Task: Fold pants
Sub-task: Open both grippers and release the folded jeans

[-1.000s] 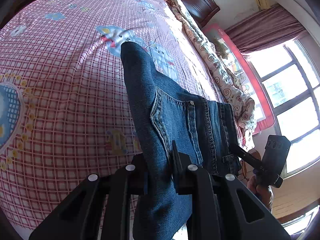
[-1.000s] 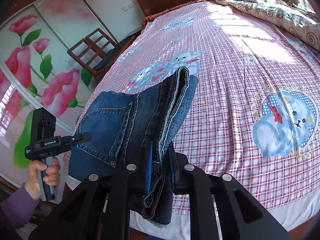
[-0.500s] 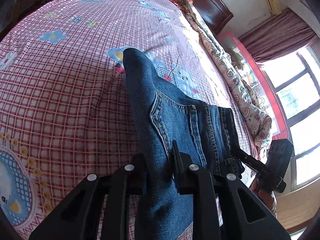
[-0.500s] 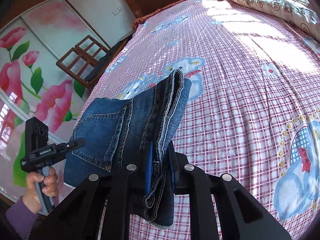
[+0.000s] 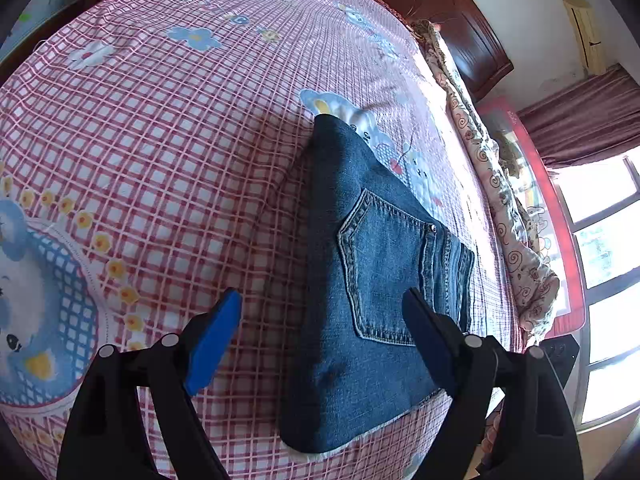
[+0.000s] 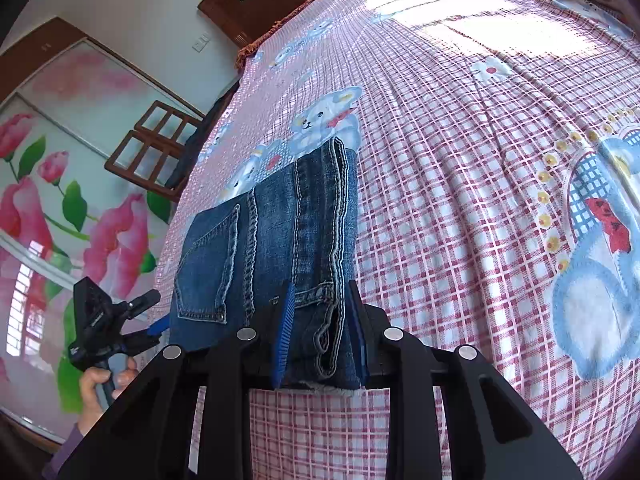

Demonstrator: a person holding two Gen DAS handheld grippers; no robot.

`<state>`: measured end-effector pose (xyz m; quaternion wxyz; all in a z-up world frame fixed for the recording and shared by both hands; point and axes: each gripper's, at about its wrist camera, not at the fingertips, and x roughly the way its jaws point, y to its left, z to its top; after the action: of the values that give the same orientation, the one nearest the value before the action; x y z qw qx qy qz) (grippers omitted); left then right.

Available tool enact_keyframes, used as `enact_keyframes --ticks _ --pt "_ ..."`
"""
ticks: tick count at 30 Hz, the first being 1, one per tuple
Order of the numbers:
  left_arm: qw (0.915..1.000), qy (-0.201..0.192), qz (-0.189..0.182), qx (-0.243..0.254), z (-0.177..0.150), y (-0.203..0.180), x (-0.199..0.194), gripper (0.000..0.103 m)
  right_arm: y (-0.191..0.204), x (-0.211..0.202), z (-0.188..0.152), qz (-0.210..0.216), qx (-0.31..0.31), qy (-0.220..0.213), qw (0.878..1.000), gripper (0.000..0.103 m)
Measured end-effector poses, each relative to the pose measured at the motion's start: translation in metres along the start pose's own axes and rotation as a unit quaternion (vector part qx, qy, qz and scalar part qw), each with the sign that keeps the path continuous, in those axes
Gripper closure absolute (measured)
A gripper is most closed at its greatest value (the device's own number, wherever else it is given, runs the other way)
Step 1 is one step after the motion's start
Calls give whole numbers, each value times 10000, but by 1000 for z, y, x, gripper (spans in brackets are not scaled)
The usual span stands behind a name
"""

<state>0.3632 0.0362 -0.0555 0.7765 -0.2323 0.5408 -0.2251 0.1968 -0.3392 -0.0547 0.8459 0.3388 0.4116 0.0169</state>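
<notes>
The folded blue jeans [image 5: 372,264] lie flat on the pink checked bed sheet [image 5: 160,140], back pocket up. My left gripper [image 5: 320,296] is opening, its jaws wide: one blue pad [image 5: 212,344] is over the sheet and the other over the denim, neither touching. In the right wrist view the same left gripper [image 6: 148,320], held in a hand, stands off the jeans' [image 6: 272,240] near left corner. My right gripper [image 6: 320,308] is opening. The waistband edge of the jeans still lies loose between its pads [image 6: 285,328].
A rolled patterned quilt [image 5: 500,184] runs along the bed's far side by the wooden headboard [image 5: 460,20]. A wooden chair [image 6: 160,148] and a flower-printed wardrobe [image 6: 60,208] stand beside the bed. A bright window [image 5: 600,240] is beyond it.
Both grippers came down and laid the hanging jeans flat on the bed. The left jaws sprang wide and let go of the denim. The right jaws widened around the waistband edge.
</notes>
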Motion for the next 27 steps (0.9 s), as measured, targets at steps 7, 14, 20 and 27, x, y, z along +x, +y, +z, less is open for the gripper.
enact_keyframes --ticks 7,14,20,27 --pt "9953 -105 780 562 -51 9 -36 14 17 -12 -44 25 -185 310 9993 78" --pt "9869 -167 1389 800 -96 1 -47 13 22 -14 -86 19 -259 621 9977 78" --pt "9664 -770 2135 1204 -119 -28 -58 12 30 -23 -108 -293 -405 516 9974 78" --pt "9395 -1649 2521 1628 -147 -62 -84 10 80 -44 -126 -1127 -1455 -396 9821 78"
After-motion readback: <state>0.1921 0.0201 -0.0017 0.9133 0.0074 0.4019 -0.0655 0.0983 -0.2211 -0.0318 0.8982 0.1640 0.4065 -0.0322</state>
